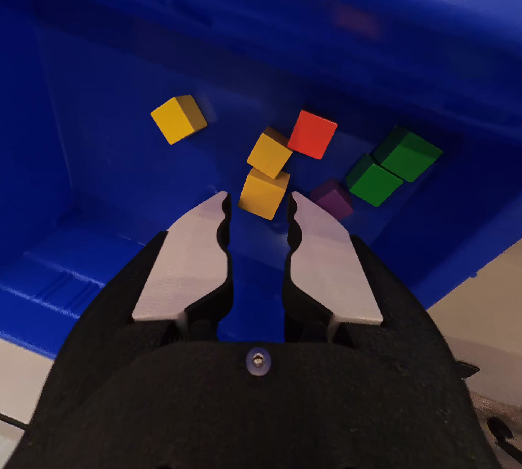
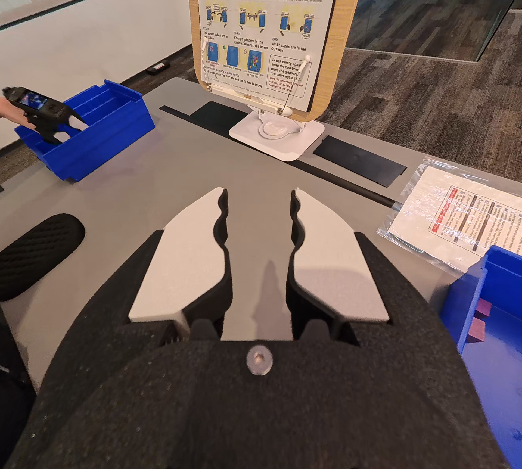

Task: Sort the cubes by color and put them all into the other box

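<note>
Grey table (image 2: 175,201): 2 blue boxes (image 2: 113,127), doc stand (image 2: 276,136), bagged sheet (image 2: 452,215).

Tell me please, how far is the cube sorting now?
Done: two purple cubes already lie in the box at the right. In hand: nothing; the open left claw hangs just before a yellow cube, and the right claw is open and empty. Left: seven cubes in the other box.
</note>
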Motion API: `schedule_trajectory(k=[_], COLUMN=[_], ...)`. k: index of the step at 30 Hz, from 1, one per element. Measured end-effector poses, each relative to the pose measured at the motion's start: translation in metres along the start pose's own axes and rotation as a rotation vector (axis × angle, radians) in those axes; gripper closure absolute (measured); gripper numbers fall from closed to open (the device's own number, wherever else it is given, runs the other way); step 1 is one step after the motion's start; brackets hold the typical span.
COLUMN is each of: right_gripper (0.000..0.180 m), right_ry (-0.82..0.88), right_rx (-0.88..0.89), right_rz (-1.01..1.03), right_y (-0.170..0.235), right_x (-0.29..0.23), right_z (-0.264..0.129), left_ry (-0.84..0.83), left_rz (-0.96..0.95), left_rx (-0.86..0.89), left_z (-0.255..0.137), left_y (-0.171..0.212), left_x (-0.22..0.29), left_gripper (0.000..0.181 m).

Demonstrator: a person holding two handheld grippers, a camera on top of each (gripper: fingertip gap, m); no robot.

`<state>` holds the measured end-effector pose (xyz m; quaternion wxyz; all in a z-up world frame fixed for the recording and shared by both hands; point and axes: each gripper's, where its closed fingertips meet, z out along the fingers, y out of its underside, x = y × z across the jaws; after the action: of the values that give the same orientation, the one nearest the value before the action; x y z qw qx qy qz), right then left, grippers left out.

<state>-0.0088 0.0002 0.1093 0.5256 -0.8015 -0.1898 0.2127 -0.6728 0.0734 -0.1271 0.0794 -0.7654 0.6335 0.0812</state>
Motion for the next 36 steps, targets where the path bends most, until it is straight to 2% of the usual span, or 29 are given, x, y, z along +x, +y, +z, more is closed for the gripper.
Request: schedule_trajectory(k=[6,10,13,17,21,24,27,30,36], right_gripper=[0.139,0.141,0.142,0.143,0.148,0.147,0.139,0.134,0.121], right_ry=[0.002,0.019,0.048,0.059,0.003,0.013,-0.132,-0.327,-0.747], right_rx=[-0.01,0.06,0.141,0.269,0.381,0.456,0.462,0.395,0.261], right_rz=[0.009,0.033,0.067,0.141,0.187,0.142,0.125,0.11,0.194], right_y=[0.004,-0.002,-0.007,-0.01,-0.018,-0.034,-0.047,-0.055,-0.059], right_x=[0.004,0.01,0.022,0.04,0.042,0.035,0.001,-0.045,-0.145], right_z=[-0.004,-0.024,-0.05,-0.086,-0.108,-0.115,-0.101,-0.064,0.006], left_ry=[0.067,-0.03,-0.165,-0.395,-0.543,-0.535,-0.484,-0.436,-0.406], left_rz=[-0.018,-0.032,-0.102,-0.16,-0.101,0.038,0.188,0.299,0.406], left_rx=[-0.026,-0.017,0.092,0.311,0.644,0.91,1.121,1.298,1.465], left_z=[0.009,-0.006,-0.046,-0.136,-0.232,-0.279,-0.305,-0.324,-0.34], left_y=[0.002,0.006,-0.002,-0.031,-0.109,-0.191,-0.268,-0.33,-0.405], left_x=[0.003,-0.011,-0.031,-0.053,-0.036,0.009,0.06,0.106,0.149], left_gripper=[0.152,0.152,0.152,0.152,0.152,0.153,0.153,0.153,0.153])
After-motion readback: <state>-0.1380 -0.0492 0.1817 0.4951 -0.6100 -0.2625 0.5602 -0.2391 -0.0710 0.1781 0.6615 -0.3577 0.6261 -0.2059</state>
